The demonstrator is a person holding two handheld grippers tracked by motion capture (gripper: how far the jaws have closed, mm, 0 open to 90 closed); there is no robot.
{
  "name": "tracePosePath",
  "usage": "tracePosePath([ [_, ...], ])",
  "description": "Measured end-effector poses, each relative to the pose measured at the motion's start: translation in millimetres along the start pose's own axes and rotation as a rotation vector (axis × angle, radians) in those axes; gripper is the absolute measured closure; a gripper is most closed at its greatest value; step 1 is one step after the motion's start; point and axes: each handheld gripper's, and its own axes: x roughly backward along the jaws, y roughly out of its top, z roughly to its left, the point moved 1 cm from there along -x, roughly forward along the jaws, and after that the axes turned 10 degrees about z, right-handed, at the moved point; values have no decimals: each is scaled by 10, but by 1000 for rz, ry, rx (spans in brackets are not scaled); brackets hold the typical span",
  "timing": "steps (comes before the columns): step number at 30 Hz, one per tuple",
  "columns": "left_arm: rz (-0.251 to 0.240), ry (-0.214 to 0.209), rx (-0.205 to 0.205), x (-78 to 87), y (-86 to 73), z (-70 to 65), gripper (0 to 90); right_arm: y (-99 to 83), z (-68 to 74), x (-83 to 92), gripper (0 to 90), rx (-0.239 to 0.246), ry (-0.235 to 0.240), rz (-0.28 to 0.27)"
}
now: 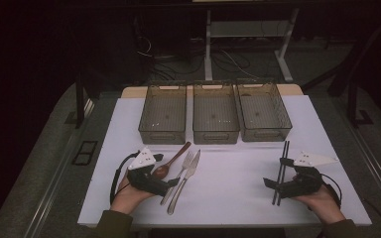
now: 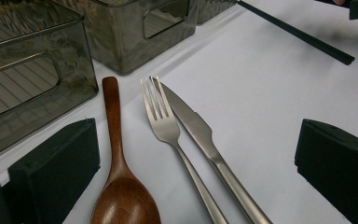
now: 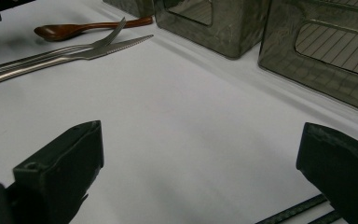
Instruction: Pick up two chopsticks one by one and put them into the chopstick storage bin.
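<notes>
Lower left of the high view: left gripper (image 1: 171, 182), jaws spread and empty, beside wooden spoon (image 1: 170, 161), fork (image 1: 179, 176) and knife (image 1: 185, 179). Lower right: right gripper (image 1: 270, 184), jaws released, at the chopsticks (image 1: 281, 168).

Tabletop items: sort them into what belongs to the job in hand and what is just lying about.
In the job:
wooden spoon
fork
knife
chopsticks
three bins
left tongs, open
right tongs, open

Lying about:
floor cables
table-leg frame
</notes>
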Motion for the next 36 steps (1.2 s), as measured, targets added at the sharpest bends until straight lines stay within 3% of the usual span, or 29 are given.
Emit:
tracePosePath([
  [9, -4, 10, 12, 11, 2, 15, 0, -10, -13, 13, 1, -10, -1, 3],
  [14, 7, 19, 2, 24, -18, 8, 0, -24, -21, 31, 4, -13, -25, 25],
  [30, 12, 32, 5, 28, -16, 4, 0, -224, -93, 215, 320, -85, -59, 152],
  [36, 10, 32, 5, 36, -21, 3, 0, -220, -228, 198, 454, -114, -96, 169],
])
